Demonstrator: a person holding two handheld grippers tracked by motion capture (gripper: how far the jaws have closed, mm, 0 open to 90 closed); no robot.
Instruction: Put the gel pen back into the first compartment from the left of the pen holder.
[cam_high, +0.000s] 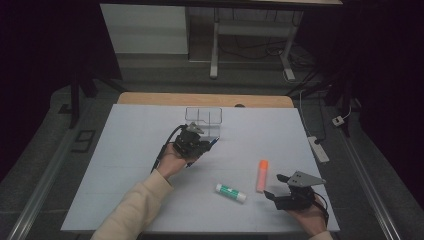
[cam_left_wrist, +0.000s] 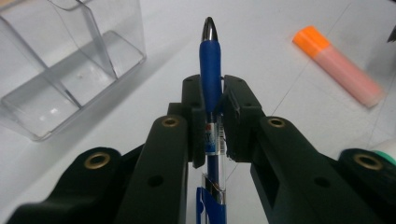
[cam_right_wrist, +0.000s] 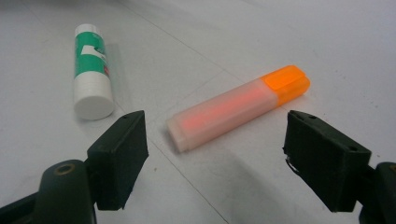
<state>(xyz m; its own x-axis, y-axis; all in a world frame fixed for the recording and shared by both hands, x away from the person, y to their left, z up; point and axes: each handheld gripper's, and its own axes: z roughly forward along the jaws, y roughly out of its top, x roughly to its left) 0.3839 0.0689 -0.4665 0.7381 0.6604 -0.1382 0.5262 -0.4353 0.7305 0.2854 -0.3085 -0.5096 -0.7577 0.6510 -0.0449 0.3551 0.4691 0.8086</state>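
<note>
We are pinching the light, stiff, slippery blue pen (cam_left_wrist: 211, 70) at its rubber sleeve with the left tongs (cam_left_wrist: 212, 100); the right tongs (cam_right_wrist: 215, 140) are gaping over the highlighter (cam_right_wrist: 238, 105).

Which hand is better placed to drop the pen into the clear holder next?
Left. The left gripper is shut on the pen beside the holder; the right gripper is open by the highlighter.

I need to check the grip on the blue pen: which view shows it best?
The left gripper view: the blue pen stands clamped between the left gripper's jaws, tip pointing away. In the high view the pen is a sliver poking from the gripper beside the clear organizer.
</note>
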